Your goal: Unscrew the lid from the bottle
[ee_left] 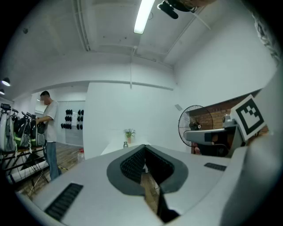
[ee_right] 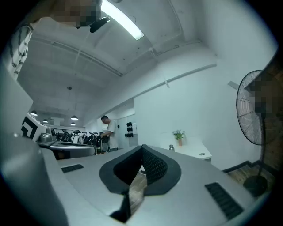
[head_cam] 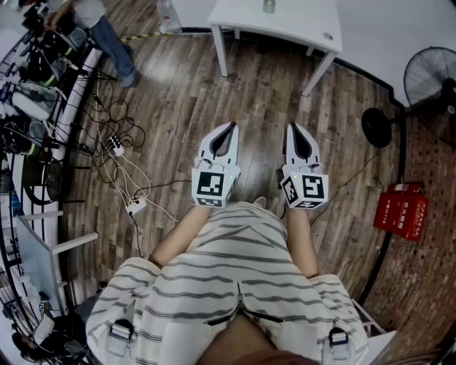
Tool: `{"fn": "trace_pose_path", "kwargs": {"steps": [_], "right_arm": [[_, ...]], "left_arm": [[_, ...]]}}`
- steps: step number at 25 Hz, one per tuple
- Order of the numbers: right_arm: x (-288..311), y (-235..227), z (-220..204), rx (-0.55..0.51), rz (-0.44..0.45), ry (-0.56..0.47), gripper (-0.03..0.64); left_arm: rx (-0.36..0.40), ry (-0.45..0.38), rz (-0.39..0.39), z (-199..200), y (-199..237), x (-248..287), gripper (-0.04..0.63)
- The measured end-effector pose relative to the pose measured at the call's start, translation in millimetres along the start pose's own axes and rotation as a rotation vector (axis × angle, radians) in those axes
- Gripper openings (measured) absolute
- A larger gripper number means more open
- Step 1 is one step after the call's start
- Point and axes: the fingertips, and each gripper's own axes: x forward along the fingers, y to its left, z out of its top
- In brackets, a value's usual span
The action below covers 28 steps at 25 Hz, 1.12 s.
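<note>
Bottle point(head_cam: 268, 6): in the head view a small metal one is seen on the white table point(head_cam: 285, 28) at the top edge, well apart from both grippers. The left gripper point(head_cam: 231, 126) and the right gripper point(head_cam: 293, 127) are held level and side by side in front of the person's striped clothing, pointed toward the table. Bare wooden floor point(head_cam: 178, 100) lies open between the grippers and the table legs. That room is bounded on the left by loose cables point(head_cam: 121, 160) and on the right by a standing fan point(head_cam: 429, 77) and a red box point(head_cam: 401, 212).

In the left gripper view the jaws are seen pressed together with nothing between them. The bottle is seen far beyond them on the table, just beside a small potted plant point(ee_left: 129, 133). A person point(ee_left: 47, 132) stands at the far left.

In the right gripper view the jaws are likewise closed on nothing, and the bottle is seen beyond them to the right, near the table's edge.
</note>
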Motion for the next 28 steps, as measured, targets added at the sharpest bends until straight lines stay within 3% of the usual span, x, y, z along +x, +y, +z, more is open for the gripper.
{"fn": "trace_pose_path", "kwargs": {"steps": [10,17,28], "right_arm": [[-15.9,-33.8,4.4,0.021,0.058,-0.018,0.011],[-29.3,-54.3,-1.0,0.022,0.091,-0.010,0.011],[-17.7,-70.6,-10.4,0.017,0.101,0.014,0.011]], "left_arm": [[-0.010,-0.014,0.012,1.5,-42.3,13.1,0.000],[0.004,0.028,0.014,-15.9,-83.7,18.7,0.000],[0.000,0.051,0.012,-24.4,-91.5,43.3,0.000]]}}
